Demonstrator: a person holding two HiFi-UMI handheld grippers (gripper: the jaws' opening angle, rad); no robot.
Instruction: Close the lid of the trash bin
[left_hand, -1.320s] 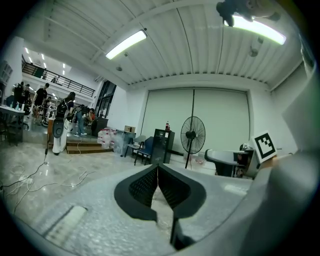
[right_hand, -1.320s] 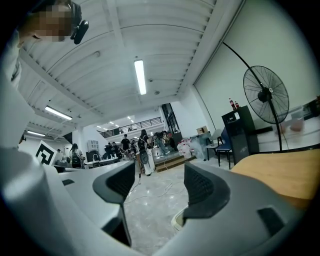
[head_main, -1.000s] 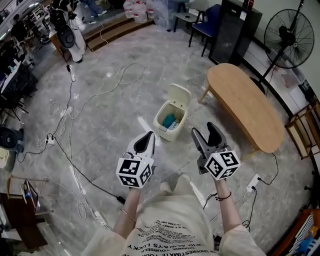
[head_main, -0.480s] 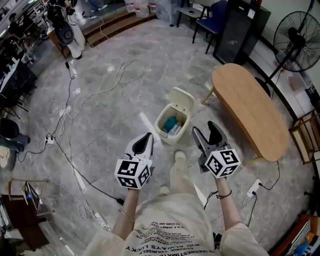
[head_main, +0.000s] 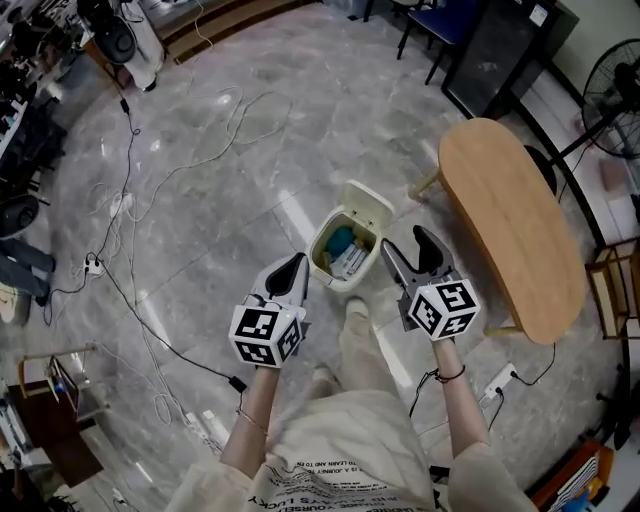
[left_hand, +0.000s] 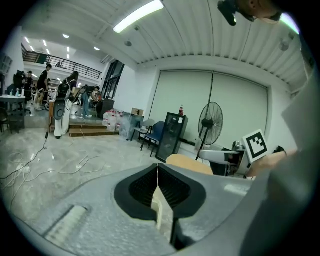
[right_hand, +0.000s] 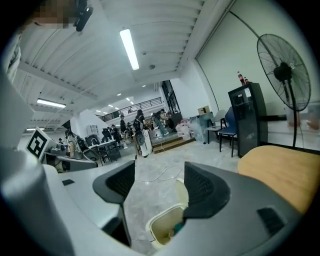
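Two grippers are hovering above the small cream plastic trash bin (head_main: 318, 258) on the grey marble floor (head_main: 200, 190), the left gripper (head_main: 295, 263) pinched together on nothing and the right gripper (head_main: 407, 245) spread wide. The approach is seemingly finishing, and next one gripper is needing to tip the raised cream lid (head_main: 366, 203) down.

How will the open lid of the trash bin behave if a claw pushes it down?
The lid looks like thin hinged plastic, so it probably swings down lightly. The small bin holds little and stands on smooth floor, so it may slide or tip.
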